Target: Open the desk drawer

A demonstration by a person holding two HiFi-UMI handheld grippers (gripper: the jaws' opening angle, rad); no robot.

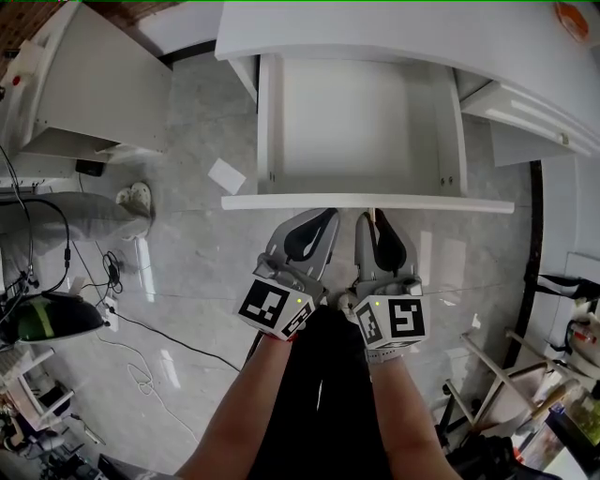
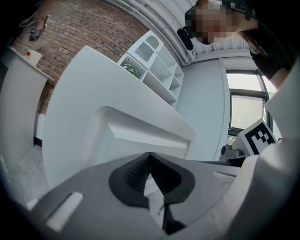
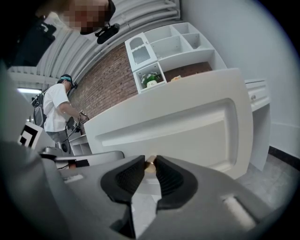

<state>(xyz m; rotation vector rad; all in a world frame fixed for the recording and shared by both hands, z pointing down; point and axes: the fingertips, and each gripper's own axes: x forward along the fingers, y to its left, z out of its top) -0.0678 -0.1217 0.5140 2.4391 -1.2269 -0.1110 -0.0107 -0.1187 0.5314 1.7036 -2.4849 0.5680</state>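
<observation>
The white desk drawer [image 1: 361,122] stands pulled out from under the desk top [image 1: 394,28], and its inside is bare. Its front panel [image 1: 366,202] faces me. My right gripper [image 1: 375,215] is shut on a small brass knob [image 3: 150,163] in the middle of that front panel [image 3: 178,126]. My left gripper [image 1: 330,215] sits beside it, just left, with its tips at the panel's lower edge. In the left gripper view the left gripper [image 2: 149,157] is shut with its pads touching and nothing between them, and the drawer front [image 2: 136,131] rises right behind it.
A white cabinet [image 1: 84,84] stands at the left, with slippers [image 1: 134,199] and a white sheet [image 1: 226,175] on the marble floor. Cables [image 1: 122,319] trail at lower left. A second desk unit [image 1: 525,122] and a rack [image 1: 506,375] are at the right. A person [image 3: 55,112] stands far off.
</observation>
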